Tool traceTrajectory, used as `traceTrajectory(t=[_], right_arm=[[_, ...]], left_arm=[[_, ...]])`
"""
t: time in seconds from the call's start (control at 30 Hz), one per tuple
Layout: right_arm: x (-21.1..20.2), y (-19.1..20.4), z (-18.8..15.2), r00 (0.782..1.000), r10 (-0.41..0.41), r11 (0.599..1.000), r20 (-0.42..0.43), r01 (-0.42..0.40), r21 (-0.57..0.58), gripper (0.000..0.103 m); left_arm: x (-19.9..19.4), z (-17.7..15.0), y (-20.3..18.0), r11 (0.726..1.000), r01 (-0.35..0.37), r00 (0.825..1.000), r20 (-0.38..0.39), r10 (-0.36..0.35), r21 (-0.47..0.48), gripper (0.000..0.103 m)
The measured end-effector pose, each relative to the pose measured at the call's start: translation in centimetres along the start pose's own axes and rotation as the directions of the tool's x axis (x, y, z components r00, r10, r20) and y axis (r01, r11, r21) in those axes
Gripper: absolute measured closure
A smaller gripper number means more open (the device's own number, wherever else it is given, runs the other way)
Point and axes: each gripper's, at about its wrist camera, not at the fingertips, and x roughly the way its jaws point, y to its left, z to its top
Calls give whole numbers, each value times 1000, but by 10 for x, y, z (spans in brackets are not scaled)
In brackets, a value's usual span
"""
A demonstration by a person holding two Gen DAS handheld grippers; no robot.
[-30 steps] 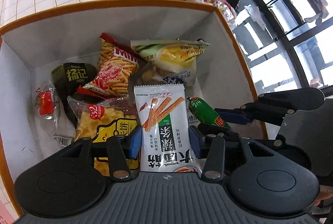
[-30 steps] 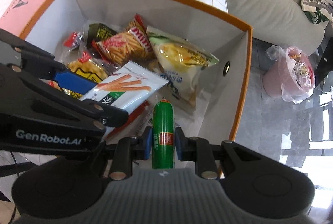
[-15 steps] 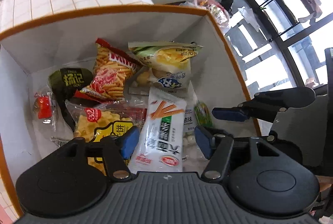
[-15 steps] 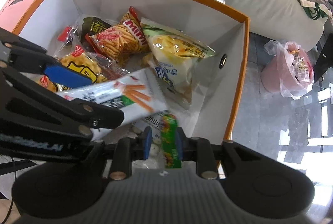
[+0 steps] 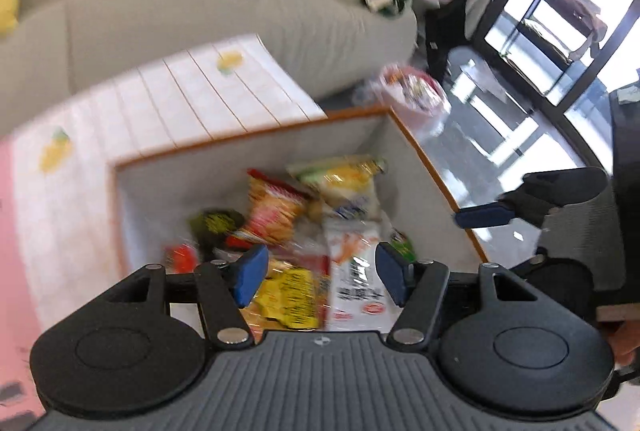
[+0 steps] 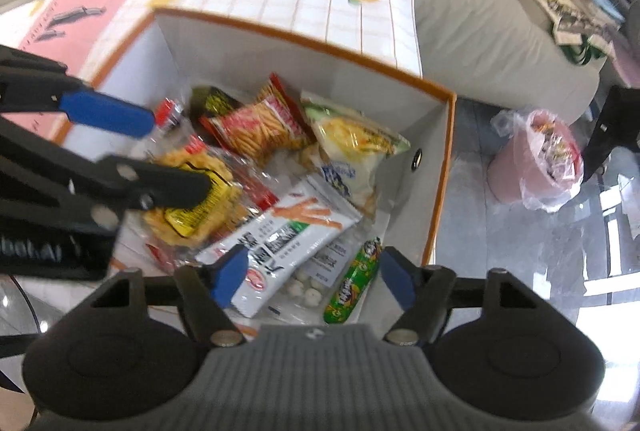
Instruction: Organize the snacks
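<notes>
Both the left gripper (image 5: 322,274) and right gripper (image 6: 314,276) hang spread and empty above the box (image 6: 442,167), the green sausage (image 6: 352,281) at the right gripper's 12 o'clock.

Beige sofa (image 6: 460,3) behind — glossy grey floor (image 6: 520,251), bright windows (image 5: 560,11) to the right.

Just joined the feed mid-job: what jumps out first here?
An orange-rimmed white box packed with bright snack bags fills the middle of both views. On top lie a white breadstick packet and a green sausage stick. Both hand-held grippers, left and right, hang open and empty above the box.
</notes>
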Motion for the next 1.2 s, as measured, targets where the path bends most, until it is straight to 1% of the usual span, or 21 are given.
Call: traceTrajectory(t=[0.1,0.13,0.17,0.23,0.27,0.33,0.37,0.43,0.5,0.57,0.63,0.73,0.77,0.8,0.87,0.9,1.0,1.1,1.2], right_arm=[[-24,11,-3,998,-9,1000,68,8,13,23],[-35,15,-5,995,-9,1000,103,6,25,19],[-43,17,-7,991,-8,999,135,3,37,17],[-65,26,-13,976,-3,998,217,-11,65,14],[-75,31,-16,967,-1,997,256,-19,78,13],[-94,41,-25,943,-5,994,334,-30,101,11],[-104,48,-31,927,-7,993,375,-38,112,11],[-118,58,-40,903,-19,991,430,-41,129,8],[-131,72,-53,870,-43,989,492,-33,145,7],[-143,85,-65,837,-65,987,544,-28,160,6],[-152,97,-77,809,-80,984,583,-31,178,5],[-163,112,-91,777,-102,976,622,-44,214,4],[-165,117,-97,765,-111,973,634,-47,226,4],[-167,123,-103,756,-119,971,644,-48,236,4],[-166,135,-113,747,-128,969,652,-46,243,4],[-165,141,-118,746,-133,968,653,-43,247,4],[-156,157,-125,753,-132,970,645,-35,239,4],[-148,173,-130,757,-133,976,640,-11,216,4],[-139,183,-133,759,-141,981,636,21,192,4]], left_arm=[[-33,-10,0,997,-69,994,86,65,46,31],[-46,-15,0,994,-98,989,121,91,56,31],[-57,-19,-1,990,-124,982,152,113,65,31],[-80,-30,-2,983,-165,966,215,144,84,29],[-93,-36,-3,979,-187,955,249,160,87,29],[-113,-47,-4,970,-223,937,297,187,92,27],[-122,-53,-4,965,-246,923,325,204,92,27],[-139,-65,-7,951,-297,893,378,244,88,27],[-152,-76,-9,939,-336,863,427,272,81,25],[-163,-87,-10,925,-372,833,466,299,72,22],[-170,-99,-12,912,-407,803,495,330,52,21],[-177,-116,-12,893,-450,764,526,373,20,17],[-177,-122,-11,888,-460,754,533,384,11,16],[-178,-127,-10,883,-469,747,535,394,5,14],[-178,-139,-8,874,-485,741,527,417,-9,14],[-177,-143,-6,873,-487,741,520,424,-18,14],[-173,-155,3,882,-469,750,507,424,-44,14],[-168,-163,16,891,-447,764,483,428,-82,14],[-163,-169,28,890,-440,769,463,441,-117,14]])
